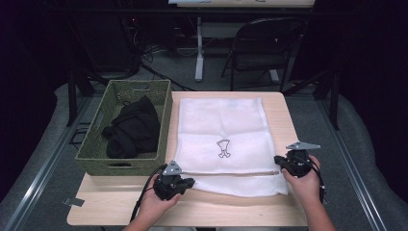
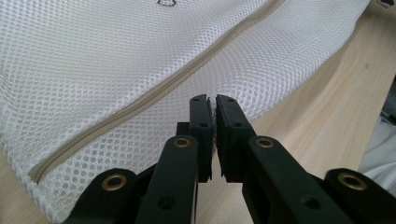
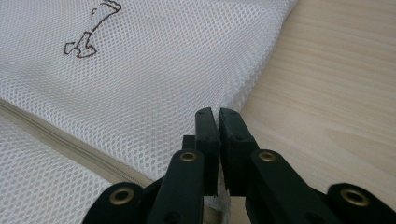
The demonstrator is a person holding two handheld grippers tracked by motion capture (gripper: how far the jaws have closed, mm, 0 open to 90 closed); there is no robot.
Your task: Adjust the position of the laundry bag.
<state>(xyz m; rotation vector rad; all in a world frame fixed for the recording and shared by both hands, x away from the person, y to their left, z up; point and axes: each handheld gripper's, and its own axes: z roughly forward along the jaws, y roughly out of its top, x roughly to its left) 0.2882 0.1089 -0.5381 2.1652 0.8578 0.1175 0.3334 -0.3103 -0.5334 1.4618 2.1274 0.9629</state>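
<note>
Both claws, left claw [image 1: 188, 183] and right claw [image 1: 277, 160], clamped on the mesh bag [image 1: 223, 139] edges; thin pinch could slip, dropping it onto the bench [image 1: 240, 211].

High view looks down the table [image 1: 240, 211]; both gripper views sit close over the shared mesh bag [image 1: 221, 125].

Left tool [image 1: 188, 183] jaws closed; right tool [image 1: 277, 161] jaws closed; both low.
</note>
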